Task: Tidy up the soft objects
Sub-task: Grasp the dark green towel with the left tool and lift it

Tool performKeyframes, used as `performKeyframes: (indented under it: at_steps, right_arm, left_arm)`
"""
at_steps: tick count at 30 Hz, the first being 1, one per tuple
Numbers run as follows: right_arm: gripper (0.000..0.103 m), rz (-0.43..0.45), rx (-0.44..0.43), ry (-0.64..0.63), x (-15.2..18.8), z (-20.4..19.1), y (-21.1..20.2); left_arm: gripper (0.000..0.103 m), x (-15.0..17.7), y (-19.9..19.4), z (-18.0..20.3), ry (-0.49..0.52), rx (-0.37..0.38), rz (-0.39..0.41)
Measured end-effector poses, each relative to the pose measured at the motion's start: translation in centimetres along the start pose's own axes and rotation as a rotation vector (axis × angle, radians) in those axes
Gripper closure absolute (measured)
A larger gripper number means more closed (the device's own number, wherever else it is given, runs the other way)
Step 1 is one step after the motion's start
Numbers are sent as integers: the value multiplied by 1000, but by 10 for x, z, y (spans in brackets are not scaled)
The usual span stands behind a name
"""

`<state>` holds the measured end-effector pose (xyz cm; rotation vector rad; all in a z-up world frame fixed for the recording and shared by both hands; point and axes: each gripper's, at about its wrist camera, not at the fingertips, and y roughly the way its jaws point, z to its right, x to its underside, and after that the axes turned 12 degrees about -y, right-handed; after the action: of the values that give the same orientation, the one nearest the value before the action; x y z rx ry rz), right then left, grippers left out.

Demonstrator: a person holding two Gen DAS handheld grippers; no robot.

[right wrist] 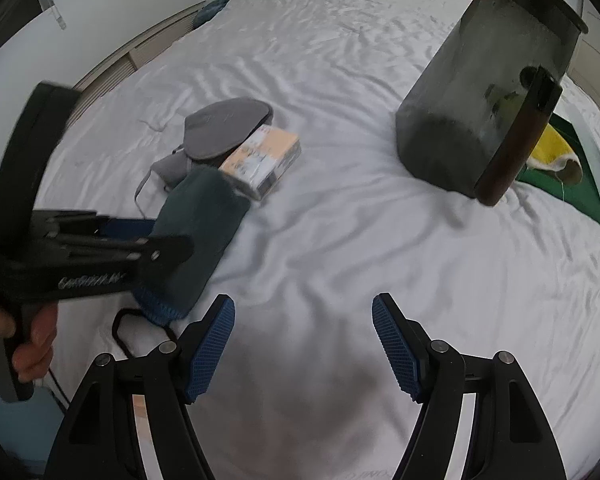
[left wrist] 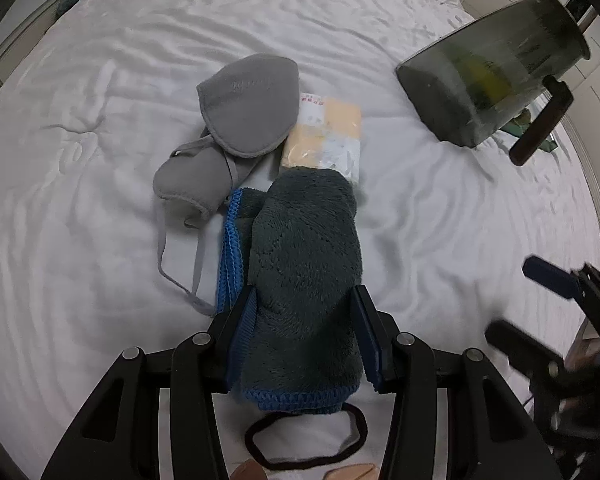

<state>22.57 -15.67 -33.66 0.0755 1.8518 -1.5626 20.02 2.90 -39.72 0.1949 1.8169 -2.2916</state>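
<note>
Clearly the left gripper (left wrist: pixel 304 332) has its pads pressed on the near end of the teal towel (left wrist: pixel 304 248); the towel trails across the bed (left wrist: pixel 440 216) toward the bin (right wrist: pixel 480 92), well apart from it; to do this well I would lift the towel clear before swinging it over, since its far end lies on the yellow pack (left wrist: pixel 324 132) and beside the grey mask (left wrist: pixel 248 104), which could drag along; a black hairband (left wrist: pixel 308 444) lies under the near end; the right gripper (right wrist: pixel 304 344) hangs wide open, empty, short of the bin.
</note>
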Motion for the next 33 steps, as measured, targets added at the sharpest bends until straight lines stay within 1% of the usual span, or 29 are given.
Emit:
performKeyframes:
  at_steps: [3, 7, 12, 14, 16, 17, 19, 21, 24, 27, 29, 31, 33]
  right_arm:
    - [32, 1, -7, 0, 3, -3, -2]
    - [32, 3, -10, -4, 5, -5, -4]
    - [32, 0, -27, -17, 9, -12, -6]
    - [32, 0, -32, -20, 9, -13, -6]
    - [32, 1, -37, -19, 9, -14, -5]
    - [32, 2, -38, -18, 10, -13, -5]
    - [33, 3, -38, -16, 10, -13, -5]
    - [33, 1, -38, -19, 10, -13, -5]
    - [33, -3, -45, -18, 10, -12, -4]
    - [37, -7, -55, -20, 10, -14, -1]
    - [37, -12, -68, -20, 9, -17, 3]
    - [38, -17, -77, -27, 9, -21, 6]
    - [39, -20, -94, -35, 8, -26, 8]
  left_arm:
    - [61, 0, 4, 0, 4, -13, 0]
    - [56, -1, 11, 0, 10, -25, -6]
    - [56, 1, 5, -7, -16, -11, 5]
    - [53, 3, 5, -11, -34, 0, -2]
    - [49, 1, 9, -11, -44, 7, -17]
    - [47, 0, 11, -10, -45, 10, -26]
    - [41, -2, 15, -6, -42, 15, -35]
    - [37, -4, 22, -3, -39, 17, -45]
    - [37, -5, 26, -1, -42, 10, -48]
    - [37, -5, 28, -1, -42, 7, -52]
    - [43, -5, 28, -2, -41, 7, -43]
    - [55, -4, 27, -5, -43, 13, -33]
    - [65, -4, 25, -10, -52, 35, -36]
